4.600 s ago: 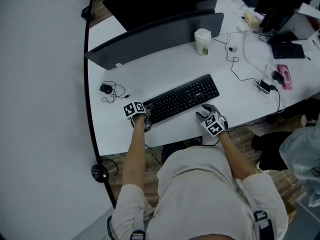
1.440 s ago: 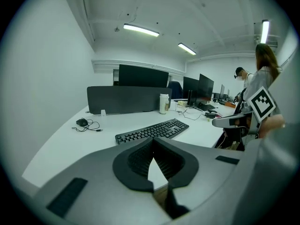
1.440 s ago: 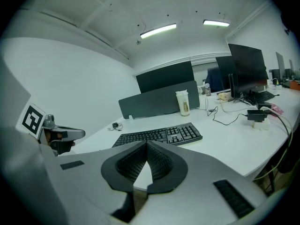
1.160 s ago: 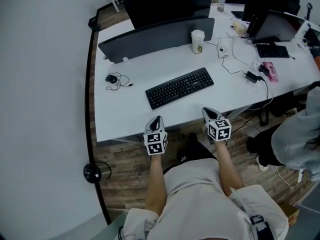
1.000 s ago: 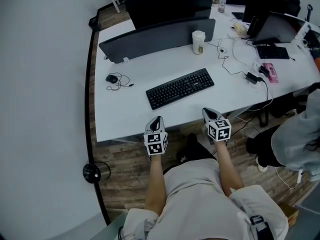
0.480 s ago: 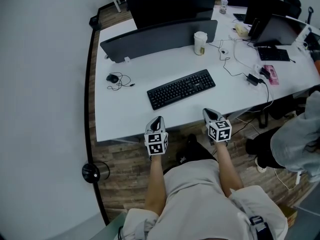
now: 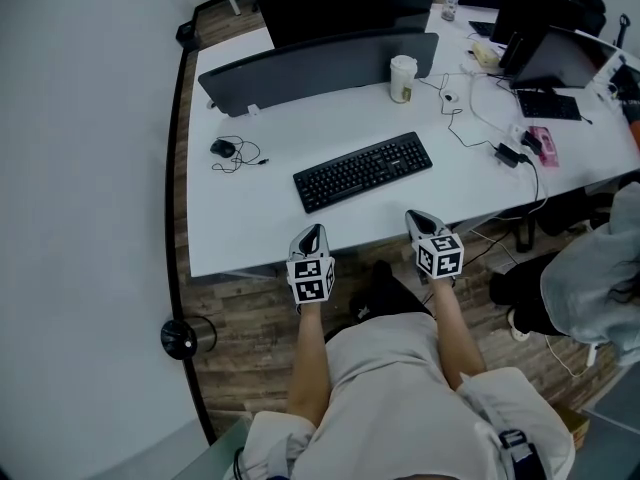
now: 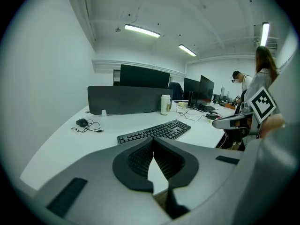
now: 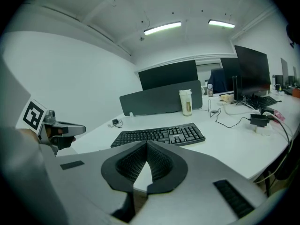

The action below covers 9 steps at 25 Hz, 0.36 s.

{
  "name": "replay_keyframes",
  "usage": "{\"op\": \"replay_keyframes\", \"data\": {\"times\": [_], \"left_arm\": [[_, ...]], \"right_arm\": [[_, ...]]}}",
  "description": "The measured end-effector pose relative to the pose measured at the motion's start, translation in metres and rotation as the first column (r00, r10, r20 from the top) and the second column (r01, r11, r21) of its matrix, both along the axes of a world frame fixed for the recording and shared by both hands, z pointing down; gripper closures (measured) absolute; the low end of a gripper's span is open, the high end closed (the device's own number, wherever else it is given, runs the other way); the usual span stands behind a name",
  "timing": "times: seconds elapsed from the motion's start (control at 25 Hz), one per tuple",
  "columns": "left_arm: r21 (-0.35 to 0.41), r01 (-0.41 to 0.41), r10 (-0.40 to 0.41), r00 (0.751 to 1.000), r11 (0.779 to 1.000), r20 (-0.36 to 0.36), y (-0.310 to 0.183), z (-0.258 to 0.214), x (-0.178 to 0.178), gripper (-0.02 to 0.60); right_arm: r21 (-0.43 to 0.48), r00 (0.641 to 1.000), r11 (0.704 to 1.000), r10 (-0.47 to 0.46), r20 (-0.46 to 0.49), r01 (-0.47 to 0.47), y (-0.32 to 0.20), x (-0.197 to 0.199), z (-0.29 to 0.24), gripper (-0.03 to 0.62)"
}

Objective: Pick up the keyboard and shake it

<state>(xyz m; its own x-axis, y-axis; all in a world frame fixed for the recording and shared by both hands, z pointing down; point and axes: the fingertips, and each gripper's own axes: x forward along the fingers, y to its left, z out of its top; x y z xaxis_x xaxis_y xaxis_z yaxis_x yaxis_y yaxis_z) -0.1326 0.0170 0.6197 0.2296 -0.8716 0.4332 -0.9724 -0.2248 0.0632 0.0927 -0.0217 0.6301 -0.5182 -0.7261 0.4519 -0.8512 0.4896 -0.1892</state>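
Two hand-held grippers, left [image 7: 312, 232] and right [image 7: 420, 218], both clenched tight on nothing, hanging just off the near edge of the tabletop [image 7: 245, 223]. Beyond them, apart from both: the black keyboard [image 7: 363, 171], flat near the middle of the tabletop, skewed so its right end sits closer to the far edge. Probably light and stiff, a long plastic slab with a smooth case, likely to slip in a shake. Best taken at the two short ends, one hand-held gripper pinching each thin rim, clear of the keys. Farther out, by the dark divider panel [image 7: 320, 66] along the far edge: one lidded paper cup [image 7: 403, 78], upright, contents hidden under the lid
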Motion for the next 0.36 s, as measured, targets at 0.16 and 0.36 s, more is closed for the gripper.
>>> {"op": "replay_keyframes", "data": {"times": [0.16,0.36], "left_arm": [[0.004,-0.005,0.005,1.0,1.0,-0.005,-0.005,-0.001,0.001,0.566],[0.015,-0.023,0.023,0.999,1.0,-0.022,-0.012,-0.001,0.006,0.566]], "right_arm": [[0.019,0.999,0.999,-0.039,-0.037,0.04,-0.003,-0.008,-0.002,0.554],[0.012,0.992,1.0,-0.023,0.122,0.022,-0.014,-0.018,-0.014,0.554]]}}
